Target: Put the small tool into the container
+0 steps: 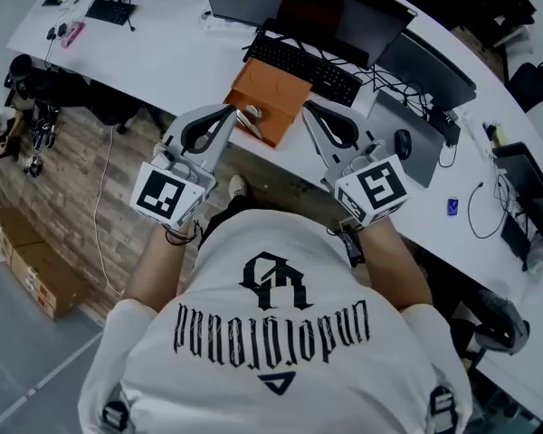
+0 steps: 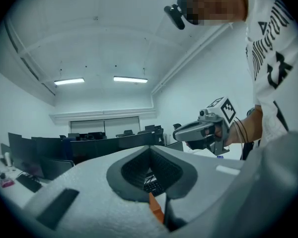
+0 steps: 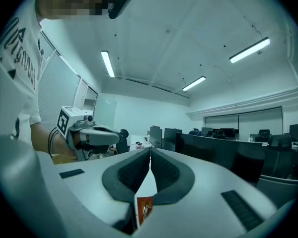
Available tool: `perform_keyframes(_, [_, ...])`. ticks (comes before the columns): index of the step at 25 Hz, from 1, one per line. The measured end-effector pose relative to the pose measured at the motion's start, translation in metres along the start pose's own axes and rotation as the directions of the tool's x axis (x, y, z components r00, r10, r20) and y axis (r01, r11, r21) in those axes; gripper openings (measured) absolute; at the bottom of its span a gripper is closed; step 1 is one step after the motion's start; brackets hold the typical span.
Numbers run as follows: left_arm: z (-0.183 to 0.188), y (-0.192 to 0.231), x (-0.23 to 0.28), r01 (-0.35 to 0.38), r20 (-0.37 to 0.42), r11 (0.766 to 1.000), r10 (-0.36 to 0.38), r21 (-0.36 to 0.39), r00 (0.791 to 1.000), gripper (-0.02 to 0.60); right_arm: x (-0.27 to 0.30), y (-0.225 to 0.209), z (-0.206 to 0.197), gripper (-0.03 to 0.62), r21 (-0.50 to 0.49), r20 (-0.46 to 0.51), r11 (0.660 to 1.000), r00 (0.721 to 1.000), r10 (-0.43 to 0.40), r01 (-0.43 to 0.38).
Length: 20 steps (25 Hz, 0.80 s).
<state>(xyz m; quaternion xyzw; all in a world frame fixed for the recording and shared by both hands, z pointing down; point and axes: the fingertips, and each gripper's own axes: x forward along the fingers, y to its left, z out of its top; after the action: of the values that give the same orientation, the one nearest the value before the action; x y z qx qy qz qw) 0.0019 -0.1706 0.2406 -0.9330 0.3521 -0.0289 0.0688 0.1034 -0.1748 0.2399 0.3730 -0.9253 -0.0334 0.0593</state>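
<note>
head view: left tool point(image 1: 234, 109) and right tool point(image 1: 307, 108) held level side by side, jaws closed.

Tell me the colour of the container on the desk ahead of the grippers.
Orange-brown. The container shows best in the head view.

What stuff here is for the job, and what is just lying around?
For the job: orange container, small tool, left claw, right claw.

Just lying about: keyboard, mouse, cardboard boxes.
</note>
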Motion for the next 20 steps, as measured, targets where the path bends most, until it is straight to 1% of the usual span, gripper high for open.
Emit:
perform_keyframes(5, [0.008,-0.03,-0.026,-0.064,-0.003,0.998,0.064,-0.013,0.998,0.014,-0.027,0.021,-0.014,0.02,0.01,-0.025,0.998,0.998,0.057,-0.057])
perform_keyframes(9, [0.013,-0.044,-0.046,-0.104,0.006,0.994,0.104,-0.037,0.995,0.014,-0.041,0.04,-0.016,0.02,0.027,-0.016,0.995,0.995,0.099,-0.099])
perform_keyframes(16, [0.012,-0.062,-0.079,-0.127,-0.02,0.991,0.126,-0.049,0.992,0.014,-0.066,0.063,-0.015,0.02,0.039,0.006,0.993,0.994,0.107,-0.107])
perform_keyframes(20, [0.001,-0.072,-0.092,-0.101,-0.05,0.993,0.097,-0.066,0.994,0.014,-0.075,0.071,-0.016,0.02,0.049,0.01,0.995,0.997,0.082,-0.082])
